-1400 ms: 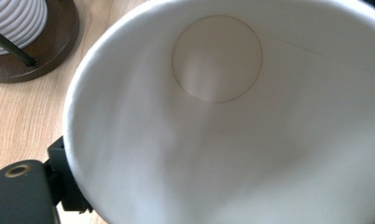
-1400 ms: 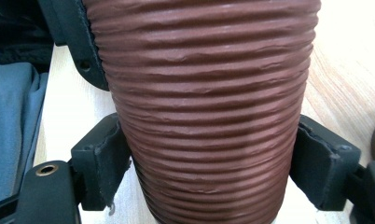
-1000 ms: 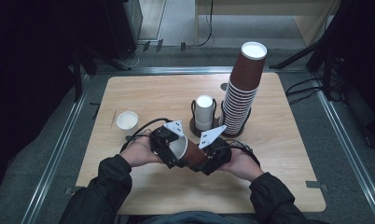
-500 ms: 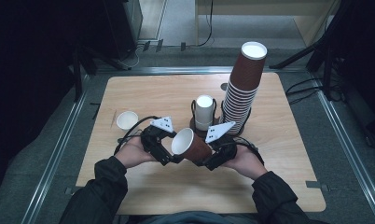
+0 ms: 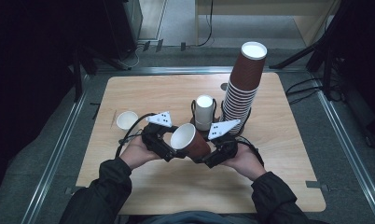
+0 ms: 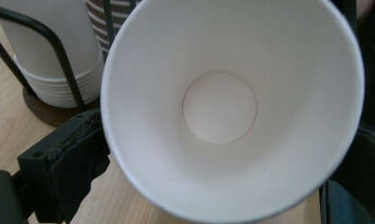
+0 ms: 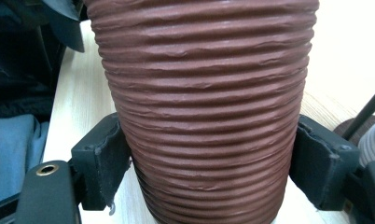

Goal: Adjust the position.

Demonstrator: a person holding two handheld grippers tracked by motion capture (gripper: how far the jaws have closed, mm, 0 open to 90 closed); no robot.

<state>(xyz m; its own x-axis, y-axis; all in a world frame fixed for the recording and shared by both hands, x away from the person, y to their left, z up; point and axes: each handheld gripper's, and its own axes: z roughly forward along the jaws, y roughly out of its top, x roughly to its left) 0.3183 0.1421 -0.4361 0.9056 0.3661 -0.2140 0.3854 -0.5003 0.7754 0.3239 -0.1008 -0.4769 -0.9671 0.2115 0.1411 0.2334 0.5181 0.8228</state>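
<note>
- The wooden table [image 5: 279, 186], pale with a fine grain and rounded corners, is lying under both tongs; bare board is stretching toward the person's side of them and out to the left, and its metal-framed edges are well apart from them.
- The tall stack of ribbed brown paper cups [image 5: 241, 88], upside down and leaning slightly, is standing beyond the right tongs, near them.
- The black wire holder [image 5: 193, 108] with a stack of smooth white cups [image 5: 204, 112] is standing just beyond the gap between the two tongs.
- The ribbed brown paper cup [image 5: 191, 143] is being held off the table between the two tongs, lying on its side, its smooth white inside and round rim turning toward the left tongs.
- The right gripper [image 7: 209, 172] is clenching the corrugated brown wall of this cup, one padded jaw pressing each side.
- The left gripper [image 5: 169, 147] is sitting at the cup's rim; one frayed pad [image 6: 76, 161] is lying against the rim's outside, but whether it is clamping I cannot tell.
- A single small white cup [image 5: 127, 120], upright and open, is sitting beyond the left tongs, apart from them.
</note>
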